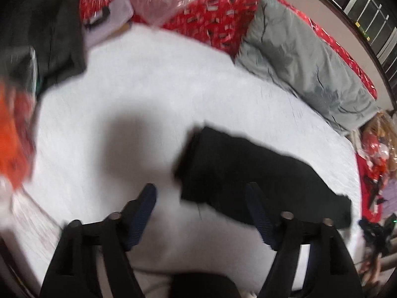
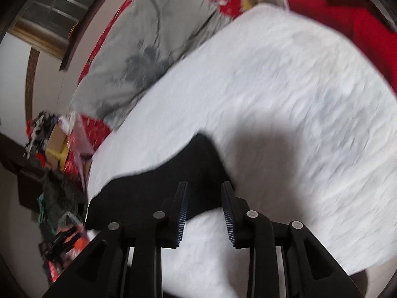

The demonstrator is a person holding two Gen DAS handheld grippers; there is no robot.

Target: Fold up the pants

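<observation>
Left wrist view first: we see the left gripper (image 1: 201,198) with its fingers (image 1: 145,207) spread wide and nothing between them, hanging over the white bed (image 1: 148,87). Its right finger overlaps the near edge of the black pants (image 1: 248,168) in the picture, though we cannot tell whether it touches them.

In the right wrist view, the right gripper (image 2: 204,198) has its fingers (image 2: 182,206) narrowly apart, also holding nothing, with the pants (image 2: 158,193) lying just beyond the tips.

We judge the task nearly finished or finished: the pants lie as a compact dark bundle flat on the bed, released by both grippers. Blur hides how neat the fold is, so a last smoothing may remain.

Farther off lie a grey pillow (image 1: 302,57) and a red patterned cover (image 1: 211,17). We can read no brand, label or writing anywhere.
</observation>
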